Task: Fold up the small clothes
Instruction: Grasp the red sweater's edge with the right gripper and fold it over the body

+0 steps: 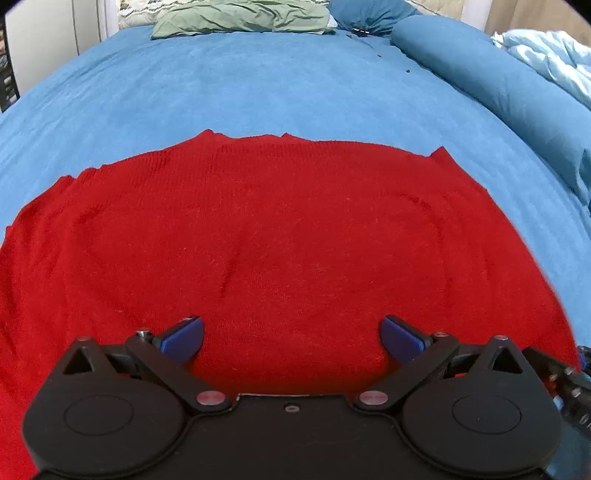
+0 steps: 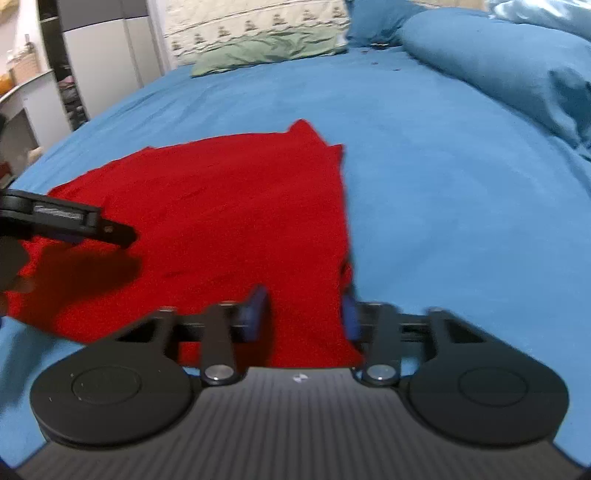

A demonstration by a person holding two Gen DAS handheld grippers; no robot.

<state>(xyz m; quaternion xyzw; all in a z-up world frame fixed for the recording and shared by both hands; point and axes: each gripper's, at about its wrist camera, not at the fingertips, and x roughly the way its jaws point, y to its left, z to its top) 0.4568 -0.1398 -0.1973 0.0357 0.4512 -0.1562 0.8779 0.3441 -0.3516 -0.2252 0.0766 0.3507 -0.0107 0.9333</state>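
One red sweater [image 1: 280, 236] lies at the centre of one blue bed [image 1: 258, 85]. One green pillow [image 1: 240, 16] sits at twelve o'clock, two blue pillows [image 1: 491, 88] toward one and two o'clock. Two grippers show: the left gripper [image 1: 291, 338] and the right gripper [image 2: 304, 314].

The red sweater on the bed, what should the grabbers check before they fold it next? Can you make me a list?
1. Red sweater lies spread out on the blue bedsheet: ok.
2. Left gripper is open, nothing between its fingers: ok.
3. Right gripper is open, straddling the sweater's right edge: ok.
4. Right gripper already pinching the cloth: not ok, the jaws have not closed.
5. Bare sheet beyond the sweater for folding onto; green pillow and blue pillow sit far off: ok.
6. Sleeves tucked neatly underneath: cannot tell.
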